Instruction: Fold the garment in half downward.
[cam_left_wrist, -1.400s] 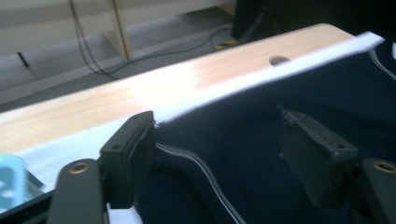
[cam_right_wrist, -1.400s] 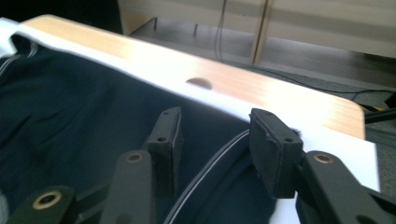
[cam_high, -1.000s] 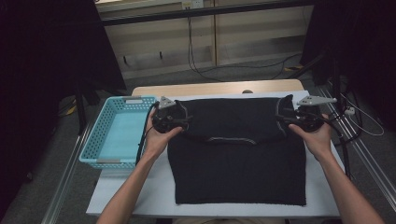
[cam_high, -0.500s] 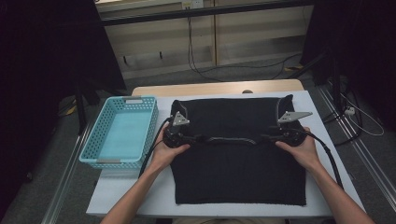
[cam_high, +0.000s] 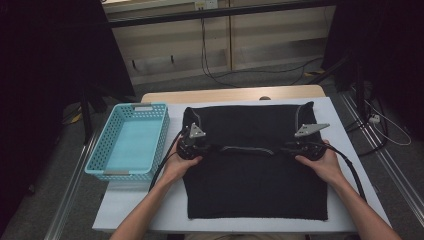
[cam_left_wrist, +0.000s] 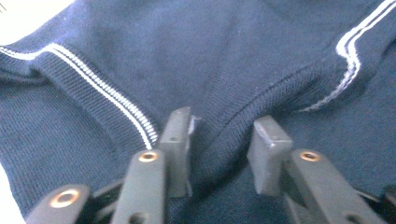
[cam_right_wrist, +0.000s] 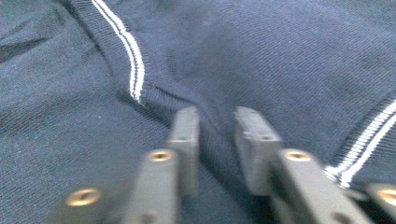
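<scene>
A dark navy knit garment (cam_high: 250, 185) with thin white stripes lies flat on the white table (cam_high: 135, 205), its upper part folded over the lower. My left gripper (cam_high: 207, 148) sits at the left end of that folded edge and my right gripper (cam_high: 286, 148) at the right end. In the left gripper view the jaws (cam_left_wrist: 219, 135) have just been closing and pinch a raised ridge of the knit (cam_left_wrist: 224, 84). In the right gripper view the jaws (cam_right_wrist: 215, 126) have likewise been closing, with a narrow fold of fabric (cam_right_wrist: 280, 56) squeezed between them.
A turquoise plastic basket (cam_high: 150, 106) stands empty on the table, left of the garment. Cables trail from both grippers toward the person. Dark stands and floor cables surround the table, and a wooden edge (cam_high: 225, 94) runs along its far side.
Both hands have come from the garment's far corners toward the person and down onto the folded edge. Both pairs of jaws have narrowed onto the fabric.
</scene>
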